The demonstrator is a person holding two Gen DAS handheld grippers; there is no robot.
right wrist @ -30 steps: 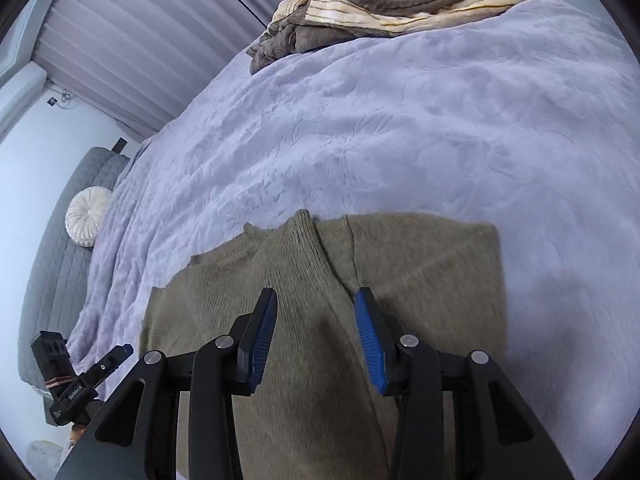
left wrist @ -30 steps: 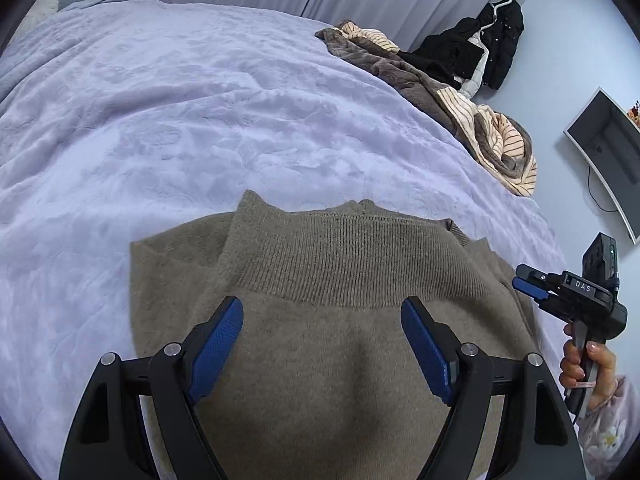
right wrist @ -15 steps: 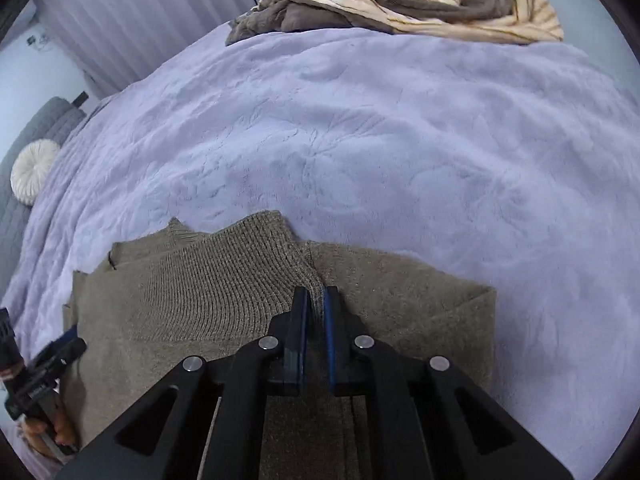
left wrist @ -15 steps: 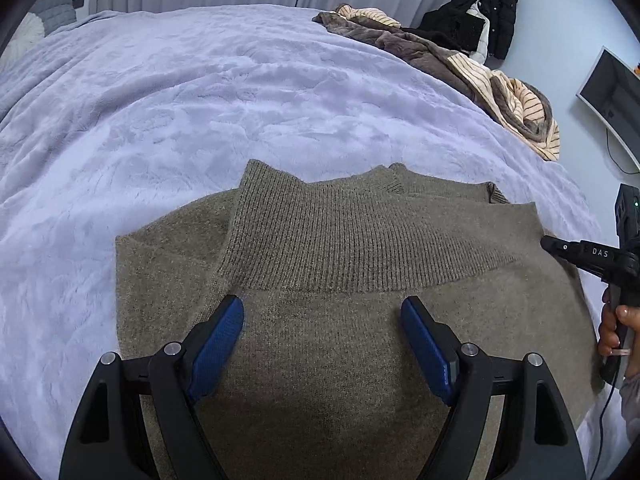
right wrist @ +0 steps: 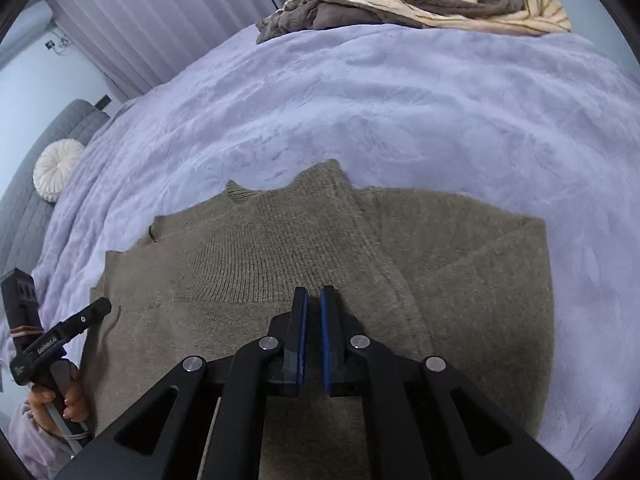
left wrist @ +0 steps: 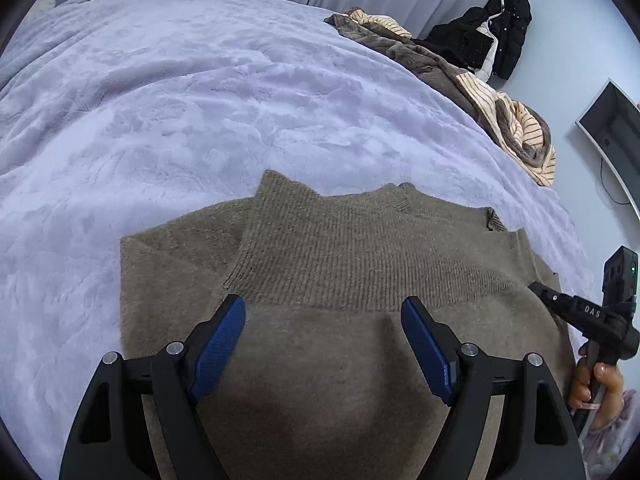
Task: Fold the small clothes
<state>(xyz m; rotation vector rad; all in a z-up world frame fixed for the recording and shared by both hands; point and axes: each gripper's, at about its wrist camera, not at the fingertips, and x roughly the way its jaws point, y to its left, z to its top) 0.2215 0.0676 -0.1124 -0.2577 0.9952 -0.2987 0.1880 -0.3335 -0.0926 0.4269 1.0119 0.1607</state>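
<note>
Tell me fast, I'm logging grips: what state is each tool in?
Left tool: open, over the sweater, holding nothing.
Right tool: closed; whether it pinches sweater cannot be told.

Sweater (left wrist: 320,320) lies on bed (left wrist: 200,120); clothes pile (right wrist: 420,0) behind.

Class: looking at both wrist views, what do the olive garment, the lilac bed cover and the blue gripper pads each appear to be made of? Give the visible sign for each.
Olive garment: knitted yarn, probably wool or acrylic; ribbed band, fuzzy matte surface.
Lilac bed cover: plush fleece-like fabric; soft sheen, embossed crinkly pattern.
Blue pads: likely rubber or textured plastic; fine dotted grain, matte.
</note>
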